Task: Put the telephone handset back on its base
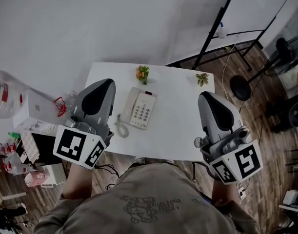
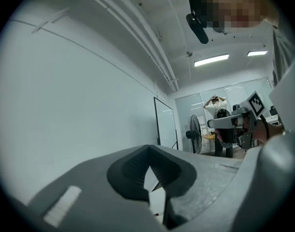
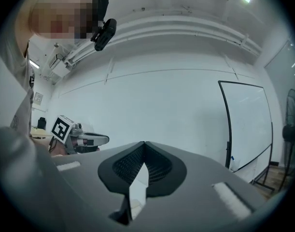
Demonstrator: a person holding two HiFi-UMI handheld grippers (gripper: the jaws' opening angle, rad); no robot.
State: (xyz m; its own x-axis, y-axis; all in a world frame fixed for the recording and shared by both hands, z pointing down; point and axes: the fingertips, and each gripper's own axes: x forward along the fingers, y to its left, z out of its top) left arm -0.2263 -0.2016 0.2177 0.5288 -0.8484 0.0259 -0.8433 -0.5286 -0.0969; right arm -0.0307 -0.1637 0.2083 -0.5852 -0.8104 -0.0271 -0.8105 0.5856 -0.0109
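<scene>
Two grippers hung over the table (image 1: 175,126) when I looked down, one near each side edge. Farthest left, the left gripper (image 1: 104,84) hovered just left of the phone. Its own view showed me the jaws pressed together with nothing between them. The phone (image 1: 143,111) lay near the table's middle, between both grippers and touched by neither. Its handset (image 1: 131,99) looked seated along the phone's left side, and the coiled cord (image 1: 120,128) curled off the near corner. Behind it stood a small plant (image 1: 142,74), with a second plant (image 1: 202,79) farther right near the back corner. The right gripper (image 1: 213,97) was likewise closed on nothing, its tips meeting.
</scene>
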